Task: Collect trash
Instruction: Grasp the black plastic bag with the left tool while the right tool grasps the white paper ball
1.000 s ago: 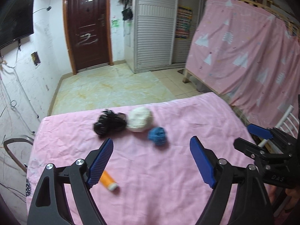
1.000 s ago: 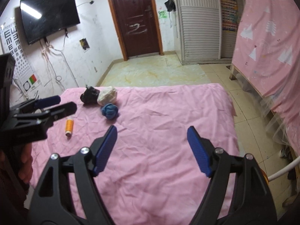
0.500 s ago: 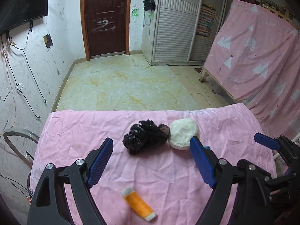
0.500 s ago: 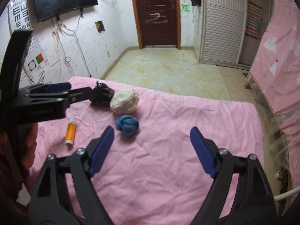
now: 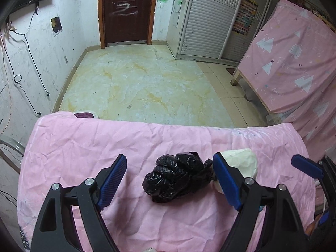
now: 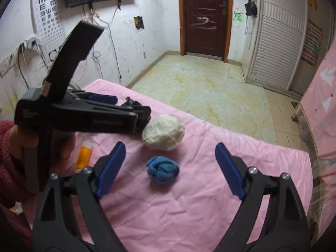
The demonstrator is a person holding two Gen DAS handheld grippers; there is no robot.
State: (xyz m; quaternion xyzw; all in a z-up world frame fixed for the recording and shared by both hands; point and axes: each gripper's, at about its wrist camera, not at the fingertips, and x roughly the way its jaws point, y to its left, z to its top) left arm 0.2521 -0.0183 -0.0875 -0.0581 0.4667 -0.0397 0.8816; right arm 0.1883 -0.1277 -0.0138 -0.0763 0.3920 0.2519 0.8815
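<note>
Where a second ago the crumpled black plastic bag (image 5: 178, 176) lay far up the pink sheet (image 5: 84, 142) with the left gripper (image 5: 170, 180) well short of it, it now sits between that gripper's blue pads, which stand wide apart and do not press on it. The white paper wad (image 5: 241, 161), earlier seen whole beside the bag, is now partly hidden behind the right-hand pad (image 5: 225, 180). Half a second ago the orange tube was in the left wrist view near the bottom; it has since slipped out of that view, though the right wrist view shows the orange tube (image 6: 84, 155) lying on the sheet below the left gripper's body. From the right wrist view, the blue cloth ball (image 6: 162, 169), formerly off to the left of the right gripper (image 6: 170, 168), now lies centred between its pads, untouched, while those jaws are opening wider. The white wad rests just beyond the ball.
</note>
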